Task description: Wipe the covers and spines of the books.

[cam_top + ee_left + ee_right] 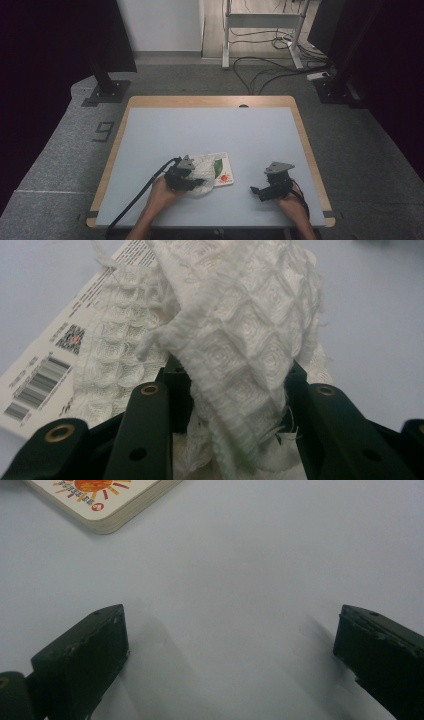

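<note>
A white waffle-weave cloth point(204, 171) lies bunched over a thin white book point(225, 171) with a leaf and a red sun on its cover. My left gripper point(194, 183) is at the cloth's near-left side. In the left gripper view a raised fold of the cloth point(235, 340) sits pinched between the jaws of the left gripper point(232, 377), and the book's barcode side point(45, 375) lies beneath. My right gripper point(256, 191) hovers open over bare table to the right of the book. Its view shows a corner of the book point(100, 500) beyond the right gripper point(230, 635).
The grey-blue table top point(200, 127) has a wooden rim, with wide bare room behind the book. Beyond the table are a black stand base point(106, 92), a desk frame point(260, 30) and floor cables point(270, 70).
</note>
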Motion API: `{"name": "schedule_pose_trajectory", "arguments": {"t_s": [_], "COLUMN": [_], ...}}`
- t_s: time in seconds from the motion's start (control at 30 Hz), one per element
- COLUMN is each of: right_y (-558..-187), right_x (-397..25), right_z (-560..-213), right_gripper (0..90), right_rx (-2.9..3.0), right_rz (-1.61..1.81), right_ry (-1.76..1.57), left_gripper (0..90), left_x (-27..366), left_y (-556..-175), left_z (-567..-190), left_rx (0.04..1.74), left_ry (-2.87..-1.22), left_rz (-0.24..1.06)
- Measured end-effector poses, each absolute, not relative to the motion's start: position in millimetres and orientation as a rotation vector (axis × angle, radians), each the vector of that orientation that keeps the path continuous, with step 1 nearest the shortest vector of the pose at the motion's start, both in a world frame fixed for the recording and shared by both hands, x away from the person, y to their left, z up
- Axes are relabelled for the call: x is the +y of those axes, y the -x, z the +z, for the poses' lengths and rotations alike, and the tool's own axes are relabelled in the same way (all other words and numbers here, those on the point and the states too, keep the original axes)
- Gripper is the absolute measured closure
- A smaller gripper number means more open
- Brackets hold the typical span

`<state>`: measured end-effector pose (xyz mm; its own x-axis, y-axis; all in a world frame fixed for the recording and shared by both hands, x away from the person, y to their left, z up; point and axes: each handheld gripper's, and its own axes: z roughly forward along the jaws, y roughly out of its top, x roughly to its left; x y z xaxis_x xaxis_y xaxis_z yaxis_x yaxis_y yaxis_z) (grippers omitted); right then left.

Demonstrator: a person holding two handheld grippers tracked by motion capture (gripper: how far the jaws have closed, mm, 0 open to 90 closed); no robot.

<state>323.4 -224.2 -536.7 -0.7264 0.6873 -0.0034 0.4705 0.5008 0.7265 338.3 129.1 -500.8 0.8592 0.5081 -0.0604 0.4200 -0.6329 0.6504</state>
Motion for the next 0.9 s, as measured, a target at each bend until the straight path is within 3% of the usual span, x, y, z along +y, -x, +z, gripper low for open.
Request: {"name": "schedule_pose_trajectory", "arguments": {"t_s": [0.9], "right_y": [-324], "right_x": [-224], "right_z": [-537], "right_gripper": [0.4], "right_rx": [2.456], "right_rz": [1.056], "right_ry": [-0.975], "left_gripper": [61.7], "left_x": [76], "left_y": [-354], "left_z": [-503], "left_rx": [0.587], "left_ry": [-2.362], "left_rz": [0.140]}}
